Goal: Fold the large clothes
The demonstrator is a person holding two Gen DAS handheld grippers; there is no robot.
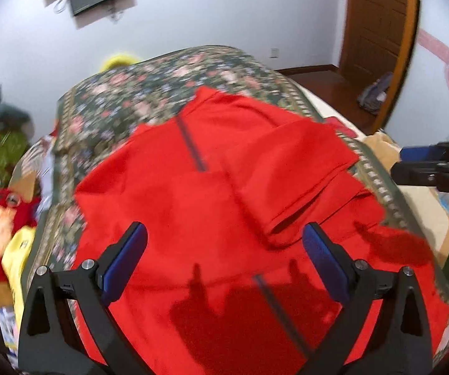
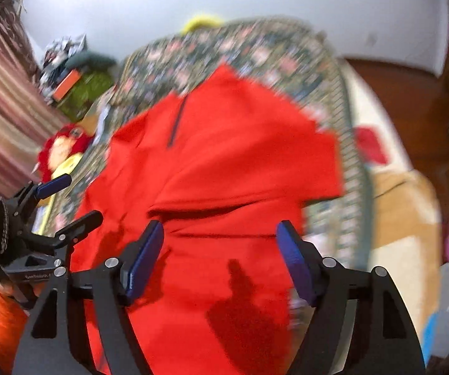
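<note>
Both pairs of jaws stand wide apart and grip nothing: the left gripper [image 1: 224, 257] and the right gripper [image 2: 221, 256] hover over the red garment [image 1: 193, 206]. It lies across the middle of the bed [image 1: 149, 84], one sleeve [image 1: 290, 168] already folded inward. Next, I'd judge, comes gripping the near hem and carrying it toward the collar.

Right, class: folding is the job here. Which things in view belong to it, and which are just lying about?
Job:
red garment
left gripper, open
right gripper, open
floral bedspread, the work surface

Lying about:
red-haired doll
yellow object behind the bed
green box
wooden door
</note>
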